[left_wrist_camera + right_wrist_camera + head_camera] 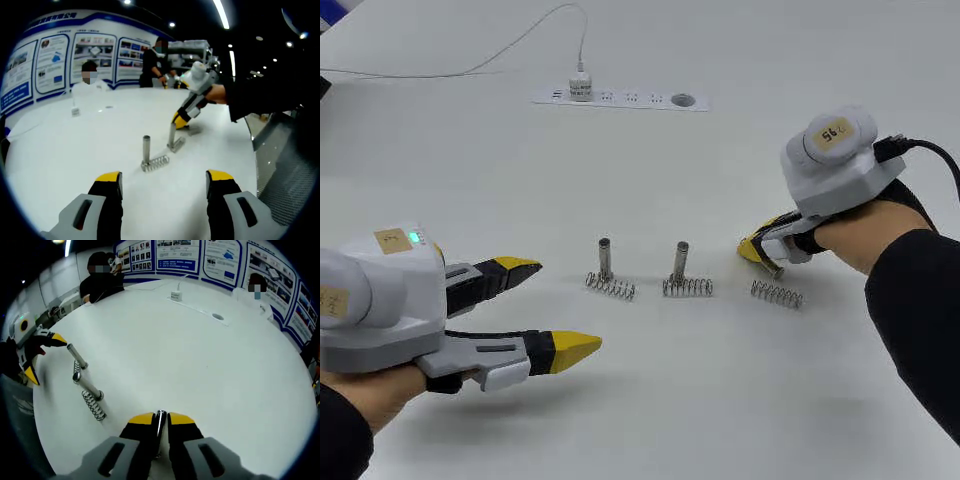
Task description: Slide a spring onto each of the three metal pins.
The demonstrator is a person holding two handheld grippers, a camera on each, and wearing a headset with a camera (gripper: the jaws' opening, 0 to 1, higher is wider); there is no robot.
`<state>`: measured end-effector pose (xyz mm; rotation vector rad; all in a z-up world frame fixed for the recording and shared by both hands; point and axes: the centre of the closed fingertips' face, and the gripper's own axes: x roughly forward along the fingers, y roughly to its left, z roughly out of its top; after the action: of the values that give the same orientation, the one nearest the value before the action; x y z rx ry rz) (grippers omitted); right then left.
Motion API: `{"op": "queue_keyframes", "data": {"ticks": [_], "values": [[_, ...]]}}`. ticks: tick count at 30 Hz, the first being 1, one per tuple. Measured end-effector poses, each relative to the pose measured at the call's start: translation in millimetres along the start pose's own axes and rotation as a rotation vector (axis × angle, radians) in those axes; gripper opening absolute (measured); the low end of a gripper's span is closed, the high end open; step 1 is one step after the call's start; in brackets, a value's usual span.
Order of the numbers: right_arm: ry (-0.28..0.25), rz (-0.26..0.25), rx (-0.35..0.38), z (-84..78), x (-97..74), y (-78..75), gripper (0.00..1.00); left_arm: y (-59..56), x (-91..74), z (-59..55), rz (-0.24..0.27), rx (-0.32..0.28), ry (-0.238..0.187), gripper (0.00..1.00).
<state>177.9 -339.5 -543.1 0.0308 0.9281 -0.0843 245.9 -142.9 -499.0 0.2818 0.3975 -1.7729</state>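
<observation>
Head view: your left gripper sits low left, spread wide and empty. Your right gripper is pinched on the third pin, whose low end is at the table; can't tell if it stands on its own. Left pin and middle pin are upright and bare. Left spring and middle spring each lie at a pin's foot. Right spring is just beside the right gripper. All the springs lie flat with their long axis across your view, while the pins are vertical, so each spring likely needs tipping upright first.

Left gripper view: jaws wide, with the left pin and left spring straight ahead and nearest. The middle pin and right gripper are beyond.

Right gripper view: jaws narrow, with thin metal clamped between the tips. The other pins are off left.

Your left gripper is free and nearer the left spring, so that looks like the one to grab.
</observation>
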Motion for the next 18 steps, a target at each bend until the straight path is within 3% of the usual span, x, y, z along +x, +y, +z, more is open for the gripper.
{"op": "queue_keyframes", "data": {"ticks": [18], "values": [[0.037,-0.011,0.046,-0.6,0.2,0.6,0.09,0.3,-2.3,1.8,0.006,-0.001,-0.007,0.68]]}}
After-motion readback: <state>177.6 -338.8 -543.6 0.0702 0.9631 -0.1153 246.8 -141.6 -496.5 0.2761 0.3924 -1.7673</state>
